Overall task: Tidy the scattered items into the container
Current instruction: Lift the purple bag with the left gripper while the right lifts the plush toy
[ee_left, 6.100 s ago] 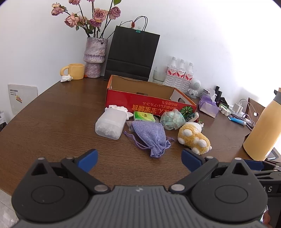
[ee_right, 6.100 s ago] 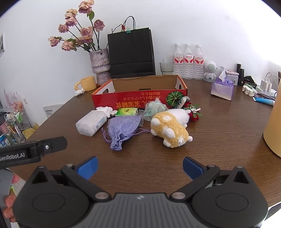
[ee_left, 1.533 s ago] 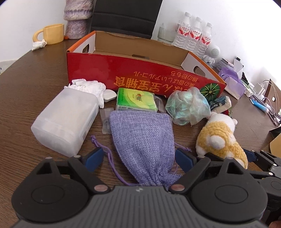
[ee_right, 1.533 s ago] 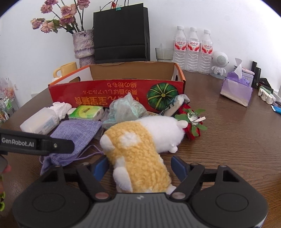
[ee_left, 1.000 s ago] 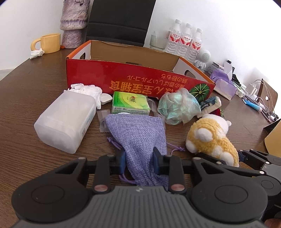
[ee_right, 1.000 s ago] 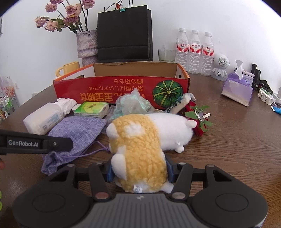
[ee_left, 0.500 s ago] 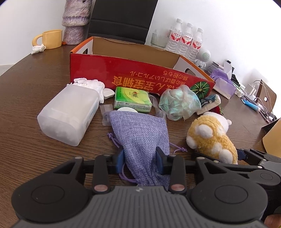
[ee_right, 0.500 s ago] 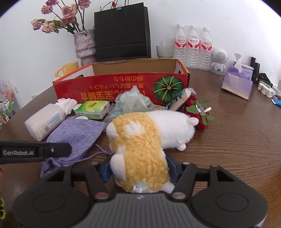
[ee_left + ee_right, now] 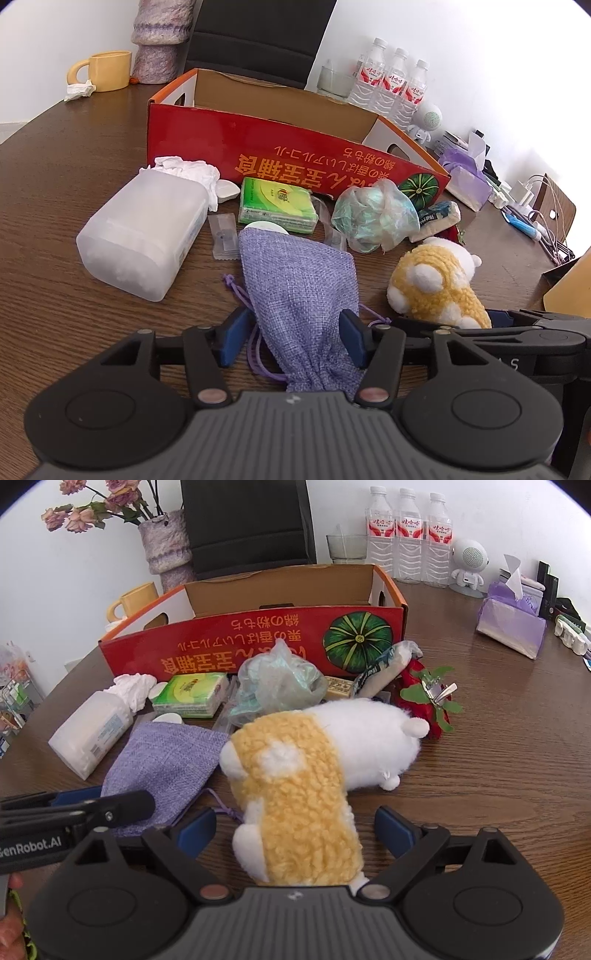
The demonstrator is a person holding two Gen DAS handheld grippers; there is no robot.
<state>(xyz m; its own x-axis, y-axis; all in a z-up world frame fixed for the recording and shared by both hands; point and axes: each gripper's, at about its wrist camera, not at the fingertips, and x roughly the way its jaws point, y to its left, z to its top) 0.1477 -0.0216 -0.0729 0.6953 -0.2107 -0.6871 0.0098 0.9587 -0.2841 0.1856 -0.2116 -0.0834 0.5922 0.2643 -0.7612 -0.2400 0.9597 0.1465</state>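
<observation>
A red cardboard box (image 9: 258, 147) stands open at the back of the wooden table; it also shows in the right wrist view (image 9: 258, 642). My left gripper (image 9: 295, 338) has its jaws parted around the neck of a purple cloth pouch (image 9: 299, 284), the right pad touching it and a gap at the left pad. My right gripper (image 9: 295, 830) is open, with a yellow and white plush toy (image 9: 306, 768) lying between its pads with gaps on both sides. A white plastic jar (image 9: 144, 236), a green tissue pack (image 9: 277, 201) and a crumpled plastic bag (image 9: 373, 218) lie before the box.
A red strawberry clip (image 9: 428, 701) and a snack packet (image 9: 384, 672) lie by the box's right corner. A yellow mug (image 9: 107, 70), a vase (image 9: 166, 550), a black bag (image 9: 247, 520), water bottles (image 9: 410, 535) and a purple tissue pack (image 9: 513, 624) stand behind.
Both grippers have opened: the left jaws have spread off the pouch and the right jaws off the plush toy. Both items rest on the table.
</observation>
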